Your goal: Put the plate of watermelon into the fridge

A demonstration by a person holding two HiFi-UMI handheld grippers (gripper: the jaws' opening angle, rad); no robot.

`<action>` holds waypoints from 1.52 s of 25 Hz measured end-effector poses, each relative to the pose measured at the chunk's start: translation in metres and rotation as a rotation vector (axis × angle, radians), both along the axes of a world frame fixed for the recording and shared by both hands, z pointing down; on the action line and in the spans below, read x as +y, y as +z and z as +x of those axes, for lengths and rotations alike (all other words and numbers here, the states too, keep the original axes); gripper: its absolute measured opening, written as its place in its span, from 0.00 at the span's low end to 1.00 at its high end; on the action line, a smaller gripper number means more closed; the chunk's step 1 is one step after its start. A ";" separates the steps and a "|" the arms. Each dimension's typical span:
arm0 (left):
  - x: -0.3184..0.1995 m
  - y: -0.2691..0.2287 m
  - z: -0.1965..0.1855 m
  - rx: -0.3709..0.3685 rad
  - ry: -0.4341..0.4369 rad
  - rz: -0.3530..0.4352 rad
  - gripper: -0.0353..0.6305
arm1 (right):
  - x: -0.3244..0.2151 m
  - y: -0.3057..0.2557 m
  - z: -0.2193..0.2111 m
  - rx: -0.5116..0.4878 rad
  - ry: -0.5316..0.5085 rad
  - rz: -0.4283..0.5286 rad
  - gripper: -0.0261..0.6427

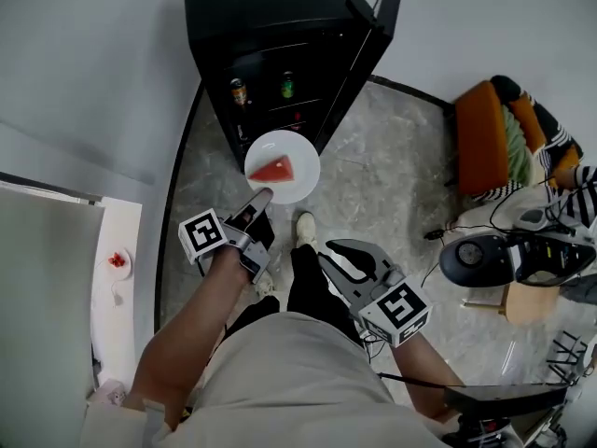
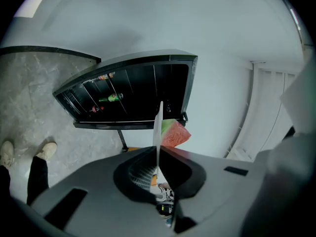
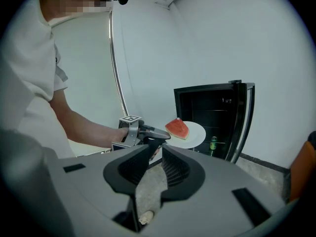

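A white plate (image 1: 297,174) carries a red watermelon wedge (image 1: 273,170) and hangs in the air just in front of the black fridge (image 1: 270,26). The fridge door (image 1: 373,35) stands open, and bottles (image 1: 287,84) show on its shelves. My left gripper (image 1: 260,197) is shut on the plate's near rim. In the left gripper view the plate (image 2: 158,127) stands edge-on between the jaws, with the watermelon (image 2: 174,134) to its right. My right gripper (image 1: 353,254) is open and empty, lower right of the plate. The right gripper view shows the plate (image 3: 196,134) held ahead of the fridge (image 3: 217,117).
An orange chair (image 1: 483,138) with striped cloth stands at the right. A dark round device (image 1: 478,259), cables and a small wooden piece lie on the marble floor beside it. A white counter (image 1: 117,287) with a small red item runs along the left. The person's shoe (image 1: 305,228) is near the fridge.
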State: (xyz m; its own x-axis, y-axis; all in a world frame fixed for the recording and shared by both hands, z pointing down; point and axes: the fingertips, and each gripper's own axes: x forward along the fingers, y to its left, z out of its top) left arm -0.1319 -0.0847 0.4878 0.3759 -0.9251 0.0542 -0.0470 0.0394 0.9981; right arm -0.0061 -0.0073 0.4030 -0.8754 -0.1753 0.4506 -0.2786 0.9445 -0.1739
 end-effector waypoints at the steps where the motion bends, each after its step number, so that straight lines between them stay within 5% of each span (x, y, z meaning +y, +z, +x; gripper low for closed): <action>1: -0.014 0.009 -0.003 0.003 -0.011 -0.002 0.09 | -0.012 0.008 0.000 0.004 -0.001 -0.004 0.17; 12: -0.180 0.071 -0.051 0.018 -0.196 -0.037 0.09 | -0.165 0.026 -0.010 0.050 -0.122 -0.022 0.17; 25: -0.342 0.158 -0.106 -0.029 -0.281 -0.156 0.09 | -0.303 0.067 -0.006 0.116 -0.088 -0.076 0.17; 38: -0.395 0.202 -0.128 -0.082 -0.302 -0.303 0.09 | -0.346 0.086 0.013 0.133 -0.058 -0.125 0.17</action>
State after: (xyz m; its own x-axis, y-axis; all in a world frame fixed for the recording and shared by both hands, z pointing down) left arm -0.2601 -0.4795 0.6898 0.0742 -0.9305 0.3586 -0.0674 0.3541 0.9328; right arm 0.0066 -0.3532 0.4893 -0.8137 -0.0615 0.5780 -0.2524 0.9331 -0.2562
